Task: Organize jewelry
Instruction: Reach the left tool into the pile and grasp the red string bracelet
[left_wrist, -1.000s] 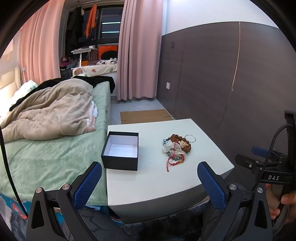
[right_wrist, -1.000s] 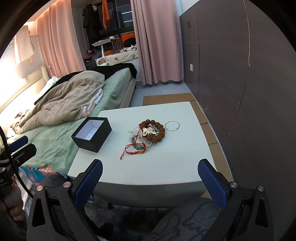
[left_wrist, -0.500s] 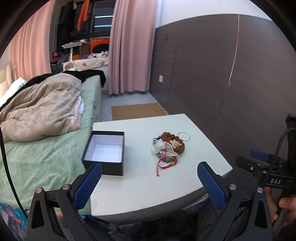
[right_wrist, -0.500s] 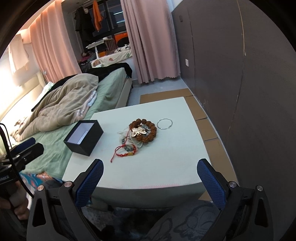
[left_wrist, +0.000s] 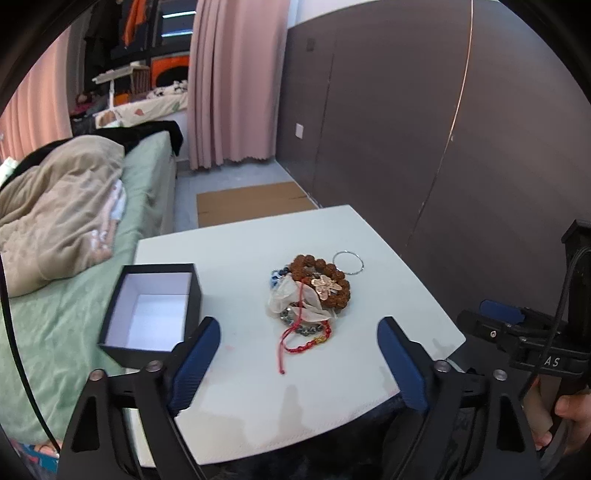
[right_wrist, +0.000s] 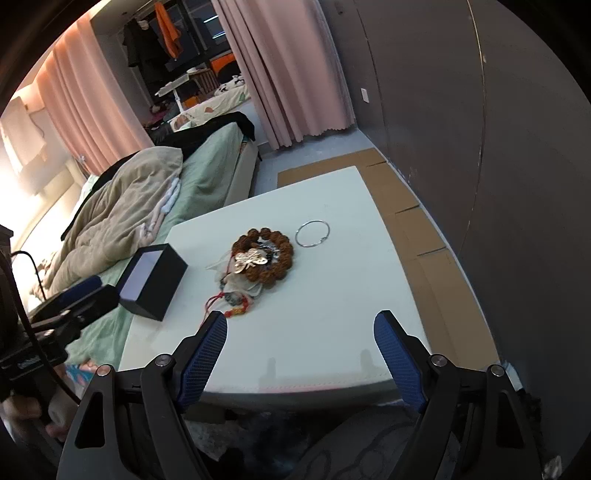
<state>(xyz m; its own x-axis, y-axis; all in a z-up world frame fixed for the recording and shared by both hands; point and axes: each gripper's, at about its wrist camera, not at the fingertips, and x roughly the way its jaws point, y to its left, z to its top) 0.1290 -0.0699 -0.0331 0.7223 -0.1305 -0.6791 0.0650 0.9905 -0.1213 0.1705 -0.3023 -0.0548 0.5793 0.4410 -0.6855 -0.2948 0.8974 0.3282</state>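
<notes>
A pile of jewelry lies mid-table: a brown bead bracelet (left_wrist: 325, 280) (right_wrist: 264, 260) with a gold butterfly piece (left_wrist: 325, 285), a white pouch (left_wrist: 295, 302), a red cord bracelet (left_wrist: 303, 341) (right_wrist: 231, 308), and a silver ring bangle (left_wrist: 348, 263) (right_wrist: 313, 233) beside it. An open black box (left_wrist: 153, 314) (right_wrist: 153, 280) with a white inside stands at the table's left. My left gripper (left_wrist: 299, 363) is open and empty over the near edge. My right gripper (right_wrist: 301, 360) is open and empty, just short of the red cord.
The white table (left_wrist: 240, 387) (right_wrist: 332, 332) stands between a green bed (left_wrist: 55, 314) with a beige blanket on the left and a dark wall (left_wrist: 443, 147) on the right. Cardboard (right_wrist: 406, 221) lies on the floor by the wall. Pink curtains (left_wrist: 232, 81) hang behind.
Both grippers have moved forward over the table's near edge, closer to the jewelry. Their jaws stay open. Nothing on the table has moved.
</notes>
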